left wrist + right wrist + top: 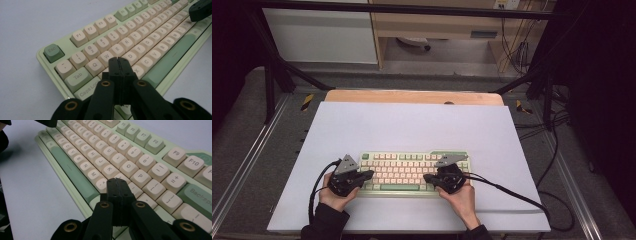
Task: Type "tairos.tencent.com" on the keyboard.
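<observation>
Left to right across the table. A white sheet (412, 125) covers the wooden table (412, 96), and the keyboard (412, 172) lies on the near half of the sheet, long side facing me, pale green case with cream keys.

My left gripper (371, 174) sits at the keyboard's left end, held in my left hand (333, 196), tips pointing right over the keys. Jaws pressed flat together, nothing between them. In the left gripper view my left tips (119, 59) hover over the home row, just below the W and E keys, with Tab (78, 76) and Caps Lock (90, 89) at their left and the Esc key (53, 52) at the far corner. I cannot tell whether the tips touch a keycap.

The green spacebar (399, 187) lies along the near edge between my two grippers.

My right gripper (427, 177) is at the keyboard's right part, held in my right hand (460, 197), tips pointing left toward the other gripper. Jaws also together, holding nothing. In the right gripper view the tips (117, 180) sit over the keys just below K and O, near P (140, 176); Backspace (200, 195) is at the right edge. Contact with a key not discernible.

Cables (512, 192) trail from both grippers across the sheet.
</observation>
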The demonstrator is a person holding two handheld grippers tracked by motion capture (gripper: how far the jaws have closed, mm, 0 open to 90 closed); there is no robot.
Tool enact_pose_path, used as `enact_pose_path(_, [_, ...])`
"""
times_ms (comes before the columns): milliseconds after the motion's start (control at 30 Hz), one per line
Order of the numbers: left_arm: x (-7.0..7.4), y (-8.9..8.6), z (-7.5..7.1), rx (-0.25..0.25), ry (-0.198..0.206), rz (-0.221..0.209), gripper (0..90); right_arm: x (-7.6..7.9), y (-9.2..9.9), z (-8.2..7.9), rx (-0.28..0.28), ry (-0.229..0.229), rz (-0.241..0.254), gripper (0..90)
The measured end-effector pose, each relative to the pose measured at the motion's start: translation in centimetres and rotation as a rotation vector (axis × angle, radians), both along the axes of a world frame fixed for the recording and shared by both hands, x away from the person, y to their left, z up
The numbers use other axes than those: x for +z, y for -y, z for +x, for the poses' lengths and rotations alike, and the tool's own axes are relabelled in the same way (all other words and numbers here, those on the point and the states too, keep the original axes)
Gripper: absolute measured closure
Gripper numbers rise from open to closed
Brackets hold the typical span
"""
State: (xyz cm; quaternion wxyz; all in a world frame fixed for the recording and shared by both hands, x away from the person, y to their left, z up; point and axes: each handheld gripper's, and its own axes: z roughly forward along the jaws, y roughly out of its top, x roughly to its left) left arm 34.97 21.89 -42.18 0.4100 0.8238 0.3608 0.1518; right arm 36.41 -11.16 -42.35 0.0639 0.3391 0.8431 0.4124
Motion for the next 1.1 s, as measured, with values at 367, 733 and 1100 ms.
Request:
enact_pose_path(367, [-0.11,0.01,0.06,0.0,-0.002,-0.002,90.0,-0.55,-0.35,0.11,0.005,-0.005,0.0,90.0])
enact_pose_path(733, [-0.13,0.09,0.04,0.0,-0.002,0.0,90.0,-0.83,-0.49,0.1,0.007,-0.005,-0.007,90.0])
enact_pose_path(1100, [-0.02,0.48,-0.05,-0.011,0.005,0.003,90.0,0.05,0.06,-0.06,-0.006,0.016,-0.004,90.0])
